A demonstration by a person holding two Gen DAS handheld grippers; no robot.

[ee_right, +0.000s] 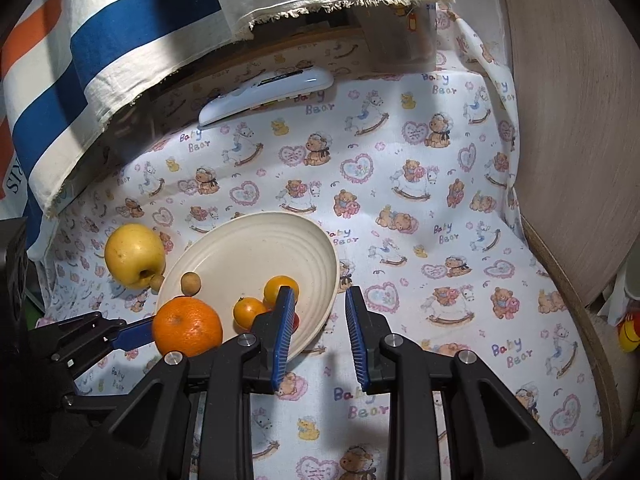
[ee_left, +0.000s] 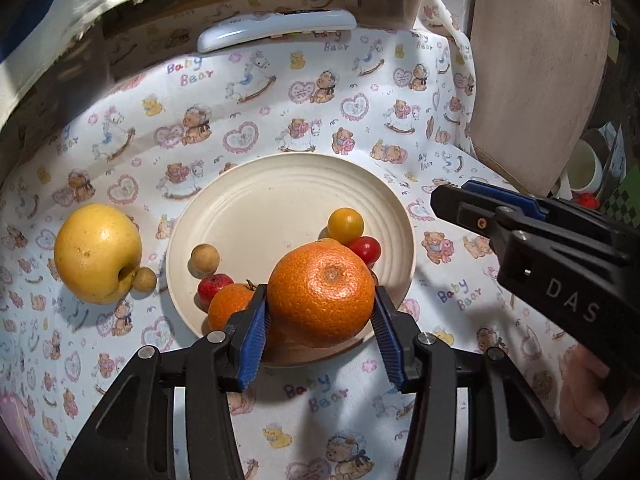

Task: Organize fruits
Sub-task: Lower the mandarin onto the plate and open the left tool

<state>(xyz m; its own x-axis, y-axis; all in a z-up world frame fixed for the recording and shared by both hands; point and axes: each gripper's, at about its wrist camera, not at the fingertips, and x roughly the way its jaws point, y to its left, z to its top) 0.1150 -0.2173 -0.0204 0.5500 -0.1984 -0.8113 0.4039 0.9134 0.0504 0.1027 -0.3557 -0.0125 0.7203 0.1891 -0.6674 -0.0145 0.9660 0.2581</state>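
1. Orange rind sits between the blue pads of your left gripper (ee_left: 320, 312): its fingers are clamped on the large orange (ee_left: 321, 294) at both flanks, and the fruit hangs over the near edge of the cream plate (ee_left: 280, 184). Whether it already rests on the plate or is just above it cannot be told.
2. Around it on the plate lie a smaller orange (ee_left: 230, 304) just to its left, a small red fruit (ee_left: 215, 285), a tan round fruit (ee_left: 204, 259), a yellow cherry tomato (ee_left: 345, 225) and a red one (ee_left: 366, 249) tucked behind it.
3. Off the plate, on the bear-print cloth over the surface (ee_left: 460, 300), a yellow apple (ee_left: 98, 254) lies with a second tan fruit (ee_left: 144, 279) touching it. Both look still to be gathered.
4. Your right gripper (ee_right: 320, 334) holds nothing; its fingers stand nearly closed over bare cloth just beside the plate's right rim.
5. Risk: the plate's near side is crowded. If you let go here, the large orange could roll onto the smaller one or knock the tomatoes toward the rim.
6. Risk: release too near the edge and the orange may tip off onto the cloth, or its weight may rock the plate.
7. Risk: the right gripper's left finger overlaps the plate edge in its own view; a sideways drift could nudge the plate.
8. A white remote (ee_left: 276, 28) lies well apart at the back, out of harm.
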